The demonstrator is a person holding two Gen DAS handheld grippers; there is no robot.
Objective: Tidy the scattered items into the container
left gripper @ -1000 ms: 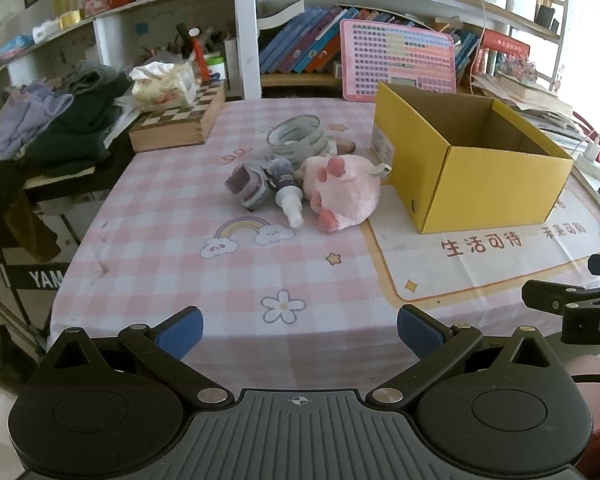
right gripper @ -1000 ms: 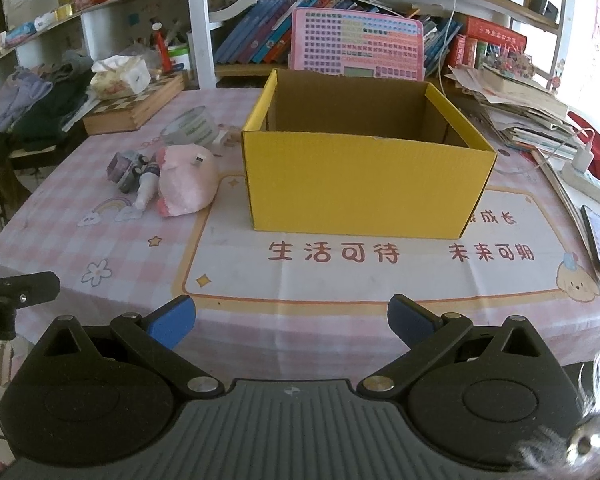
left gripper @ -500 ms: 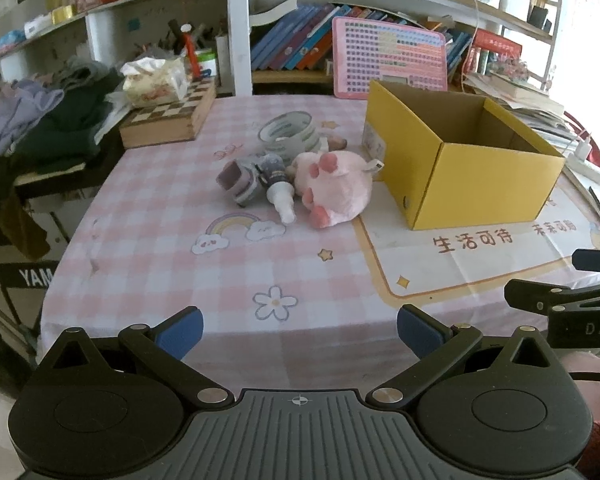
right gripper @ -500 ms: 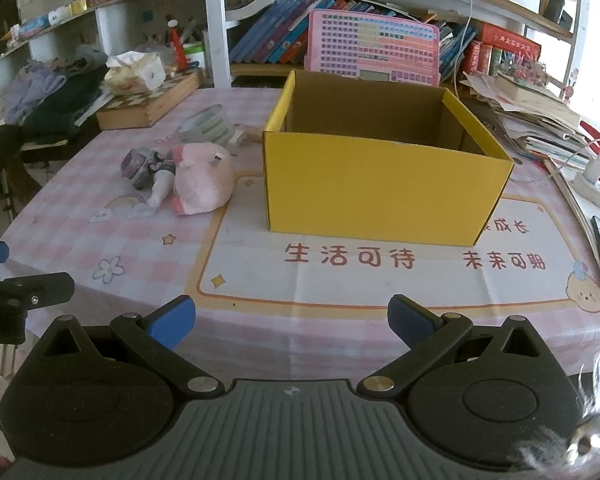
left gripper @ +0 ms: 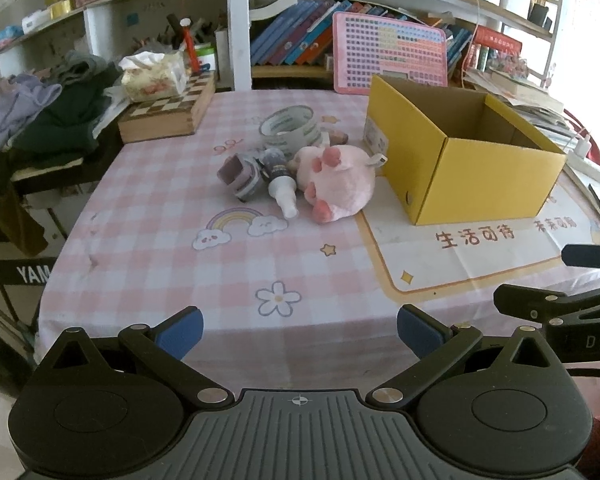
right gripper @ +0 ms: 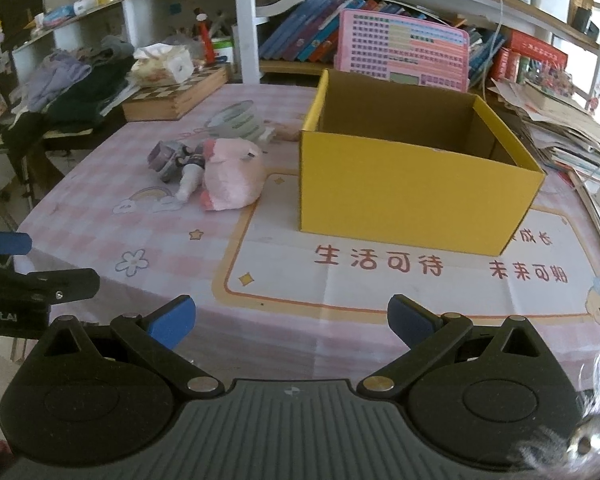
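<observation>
I've brought both tools nearer the yellow box (right gripper: 416,190); left tool (left gripper: 300,330) and right tool (right gripper: 291,320) spread wide, empty; pink plush (left gripper: 334,184) just beside the box.

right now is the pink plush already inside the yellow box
No, the pink plush lies on the tablecloth beside the yellow box, next to the spray bottle.

Cluttered bookshelf (left gripper: 340,36) behind – daylight (right side).
</observation>
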